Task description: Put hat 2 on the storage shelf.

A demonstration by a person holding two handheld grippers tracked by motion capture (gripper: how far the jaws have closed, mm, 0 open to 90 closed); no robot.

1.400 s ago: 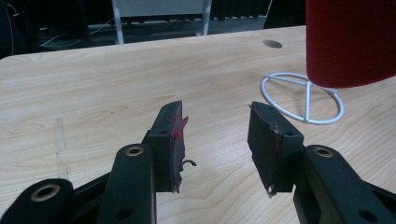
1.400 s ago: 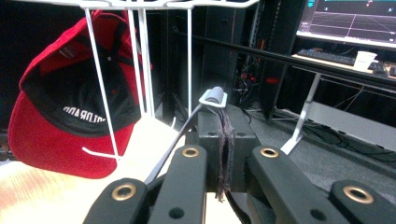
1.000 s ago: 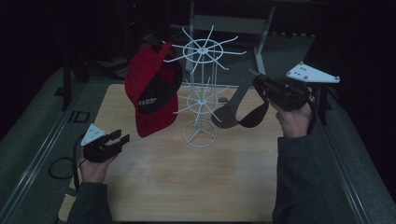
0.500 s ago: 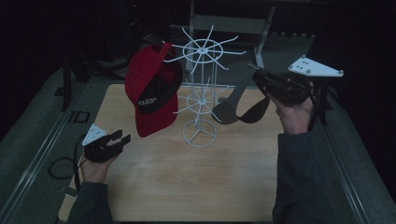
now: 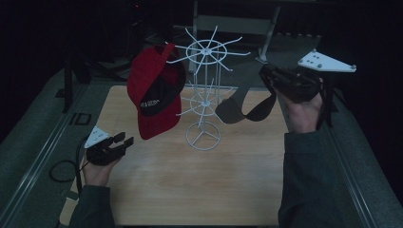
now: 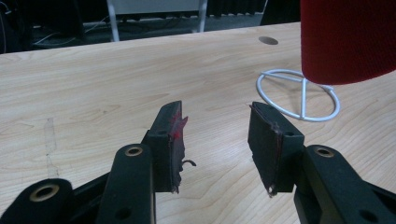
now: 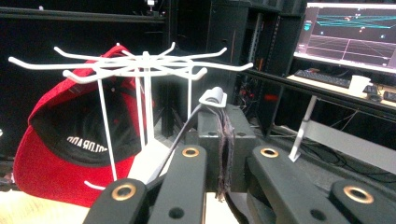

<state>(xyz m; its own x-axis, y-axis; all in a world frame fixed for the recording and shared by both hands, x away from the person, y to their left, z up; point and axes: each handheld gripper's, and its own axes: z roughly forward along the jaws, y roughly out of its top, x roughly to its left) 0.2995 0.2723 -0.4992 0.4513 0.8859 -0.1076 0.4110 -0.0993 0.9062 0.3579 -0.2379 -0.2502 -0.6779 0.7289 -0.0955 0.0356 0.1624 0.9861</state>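
Observation:
A white wire hat rack point(image 5: 205, 92) stands at the middle of the wooden table point(image 5: 190, 190). A red cap point(image 5: 151, 97) hangs from its left arms. My right gripper point(image 5: 267, 77) is held high to the right of the rack, shut on the back strap of a dark grey cap point(image 5: 241, 108) that dangles beside the rack's lower arms. In the right gripper view the strap point(image 7: 226, 154) is pinched between the pads, with the rack point(image 7: 135, 63) and red cap point(image 7: 51, 158) beyond. My left gripper point(image 5: 124, 140) hovers low at the table's left, open and empty point(image 6: 217, 135).
The rack's ring base point(image 6: 299, 95) lies just ahead and right of the left jaws. A cable point(image 5: 62, 171) loops off the table's left edge. A metal frame point(image 5: 233, 23) stands behind the table. A monitor point(image 7: 350, 32) glows on a far desk.
My right gripper has risen a little and drifted right with the grey cap. The left gripper has stayed put.

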